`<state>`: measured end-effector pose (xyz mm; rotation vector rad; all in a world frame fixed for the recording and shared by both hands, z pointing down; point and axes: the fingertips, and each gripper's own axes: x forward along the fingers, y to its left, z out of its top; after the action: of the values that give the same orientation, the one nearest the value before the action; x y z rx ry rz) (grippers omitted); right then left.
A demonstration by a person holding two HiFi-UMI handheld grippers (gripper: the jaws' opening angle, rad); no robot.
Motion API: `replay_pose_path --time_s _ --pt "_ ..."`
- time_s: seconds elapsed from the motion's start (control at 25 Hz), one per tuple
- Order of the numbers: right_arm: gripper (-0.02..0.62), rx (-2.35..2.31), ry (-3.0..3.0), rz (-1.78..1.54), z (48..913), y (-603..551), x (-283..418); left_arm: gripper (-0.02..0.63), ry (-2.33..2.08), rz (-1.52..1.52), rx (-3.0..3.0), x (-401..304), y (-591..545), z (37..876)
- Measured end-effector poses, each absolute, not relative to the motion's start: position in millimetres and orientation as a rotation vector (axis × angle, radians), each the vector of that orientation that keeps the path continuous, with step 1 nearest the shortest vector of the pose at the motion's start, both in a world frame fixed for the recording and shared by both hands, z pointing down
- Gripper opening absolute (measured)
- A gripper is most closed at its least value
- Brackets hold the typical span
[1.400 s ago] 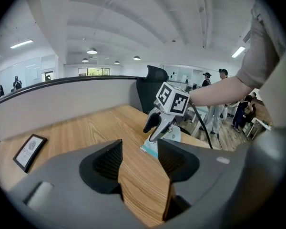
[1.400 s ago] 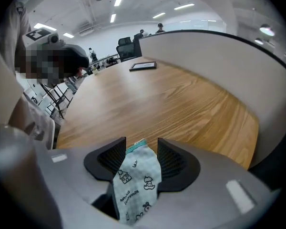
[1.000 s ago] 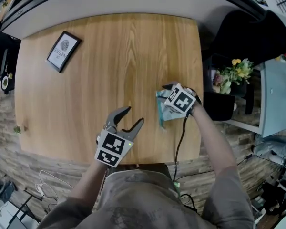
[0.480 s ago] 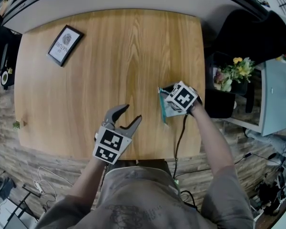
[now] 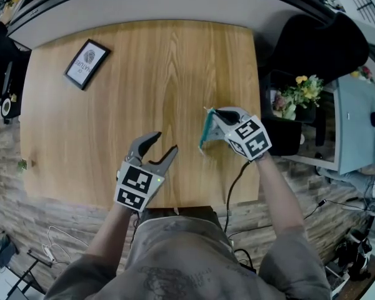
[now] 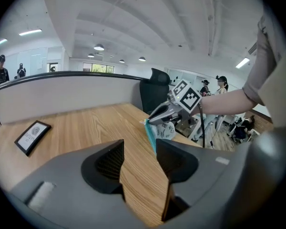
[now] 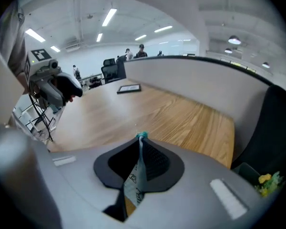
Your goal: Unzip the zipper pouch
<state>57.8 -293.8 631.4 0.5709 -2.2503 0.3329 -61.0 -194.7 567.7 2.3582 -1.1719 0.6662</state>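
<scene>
The zipper pouch [image 5: 205,136], pale with a teal zipper edge, hangs lifted off the wooden table [image 5: 144,74] near its right edge. My right gripper [image 5: 214,119] is shut on the pouch's upper end; its jaws have just been closing onto it. In the right gripper view the pouch [image 7: 138,175] stands pinched between the pads of the right gripper [image 7: 139,142]. My left gripper [image 5: 165,142] hovers open to the pouch's left, its jaws having narrowed slightly, with nothing between them. In the left gripper view the left gripper [image 6: 139,144] points toward the pouch [image 6: 152,133].
A black-framed picture [image 5: 87,64] lies at the table's far left. Right of the table are a black chair [image 5: 319,42] and a pot of flowers [image 5: 294,95]. A grey partition wall [image 5: 175,2] runs along the table's far edge.
The right gripper closed on the pouch and raised it from lying flat on the table to hanging on edge. The left gripper shifted slightly left and up.
</scene>
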Motion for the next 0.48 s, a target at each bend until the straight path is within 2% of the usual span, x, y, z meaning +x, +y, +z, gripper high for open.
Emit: replay_pose_path --time_s 0.48 --pt "0.029 1.064 -2.601 0.076 431.7 -264.7 68.4 0.209 -1.34 0.595 2.51 -71.8 -205.5 464.8"
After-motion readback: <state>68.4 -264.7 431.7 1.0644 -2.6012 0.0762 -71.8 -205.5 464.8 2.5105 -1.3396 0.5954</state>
